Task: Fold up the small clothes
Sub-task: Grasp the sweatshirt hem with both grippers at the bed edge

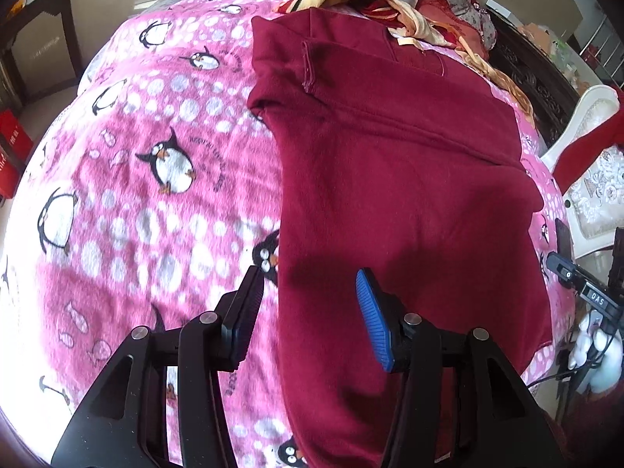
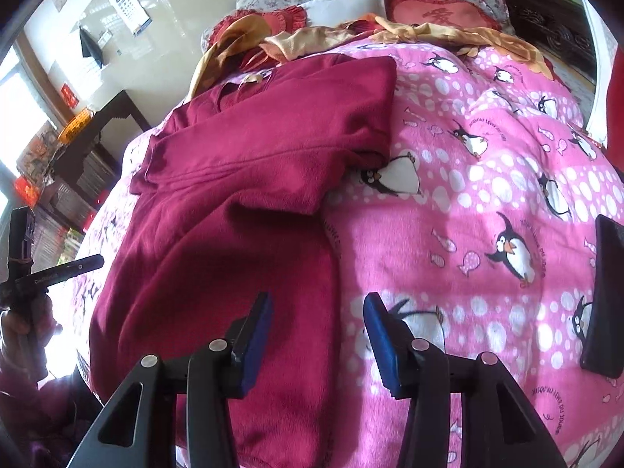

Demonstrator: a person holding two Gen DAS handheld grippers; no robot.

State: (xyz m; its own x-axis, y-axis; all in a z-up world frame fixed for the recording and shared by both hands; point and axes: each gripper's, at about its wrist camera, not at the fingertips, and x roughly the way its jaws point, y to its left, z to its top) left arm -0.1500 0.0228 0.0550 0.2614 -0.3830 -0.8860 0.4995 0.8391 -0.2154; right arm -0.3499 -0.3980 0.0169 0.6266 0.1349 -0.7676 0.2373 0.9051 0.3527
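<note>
Blue pads are seen on both claws, close to the cameras. The left gripper (image 1: 310, 312) is held wide open over the near left edge of the dark red shirt (image 1: 409, 195), and nothing is gripped by it. The right gripper (image 2: 318, 335) is held wide open too, over the shirt's near right edge, with one finger above the cloth and one above the blanket. Nothing is pinched there either.

The shirt is laid flat on the pink penguin blanket (image 1: 128, 179), which is spread over the bed. Both sides look to be folded in already, so a long, narrow shape is made. A short sleeve (image 2: 351, 109) is seen lying across the top part, and the collar end is pointed away.

The job is judged to be partly done. The side folds seem finished, but the shirt is not yet folded in half from bottom to top. The bottom hem probably needs to be picked up next.

Farther off, a dark phone (image 2: 602, 296) is left on the blanket. At the far end, yellow and red clothes (image 2: 296, 39) are piled by a red heart pillow (image 2: 440, 9).
</note>
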